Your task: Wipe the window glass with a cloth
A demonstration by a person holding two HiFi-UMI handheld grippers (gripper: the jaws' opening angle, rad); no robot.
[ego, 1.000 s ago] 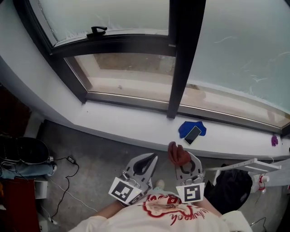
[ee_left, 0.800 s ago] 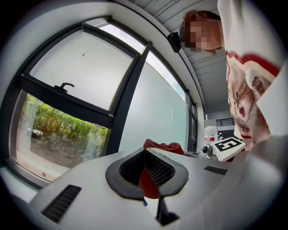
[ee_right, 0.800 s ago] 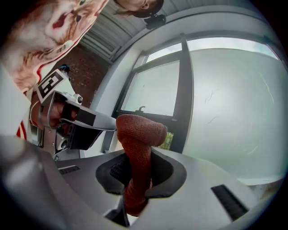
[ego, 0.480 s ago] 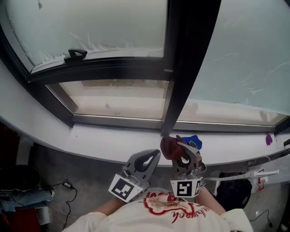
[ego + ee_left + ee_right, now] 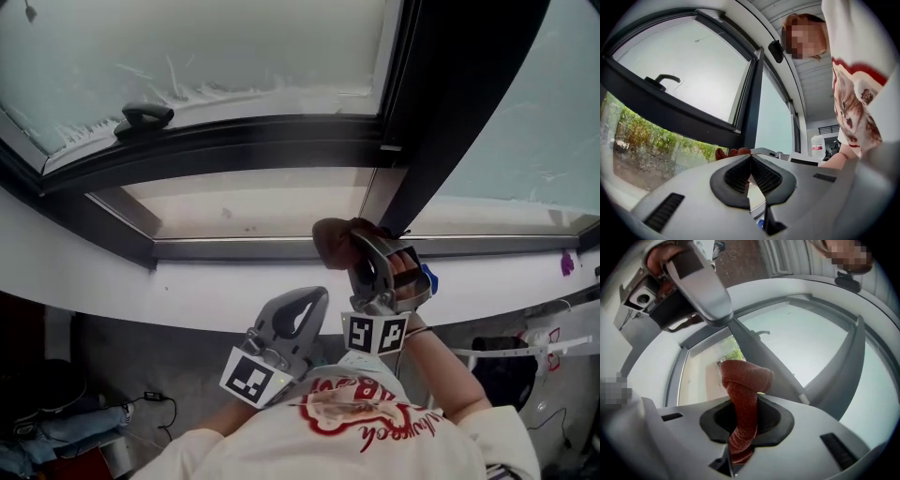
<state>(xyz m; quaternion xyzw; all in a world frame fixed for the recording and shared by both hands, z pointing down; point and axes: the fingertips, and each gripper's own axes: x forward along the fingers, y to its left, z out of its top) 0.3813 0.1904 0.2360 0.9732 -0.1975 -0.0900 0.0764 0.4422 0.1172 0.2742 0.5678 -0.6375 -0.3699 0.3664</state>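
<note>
A reddish-brown cloth (image 5: 330, 241) sticks out of my right gripper (image 5: 359, 240), which is shut on it and held up in front of the foot of the black window post (image 5: 450, 103). In the right gripper view the cloth (image 5: 743, 392) stands up between the jaws, with the window glass (image 5: 806, 341) behind it. My left gripper (image 5: 306, 298) is lower and to the left, over the white sill, shut with nothing in it. The frosted upper pane (image 5: 187, 42) carries a black handle (image 5: 141, 117). In the left gripper view the cloth (image 5: 733, 152) peeks over the shut jaws.
A white sill (image 5: 169, 286) runs under the black frame. A blue cloth (image 5: 429, 278) lies on the sill, mostly hidden behind my right gripper. A small purple thing (image 5: 566, 263) sits at the sill's right end. A white rack (image 5: 553, 323) and cables (image 5: 150, 398) are below on the floor.
My right gripper has risen with the cloth from below the sill to the foot of the window post. The left gripper stayed low. The view has come closer to the window.
</note>
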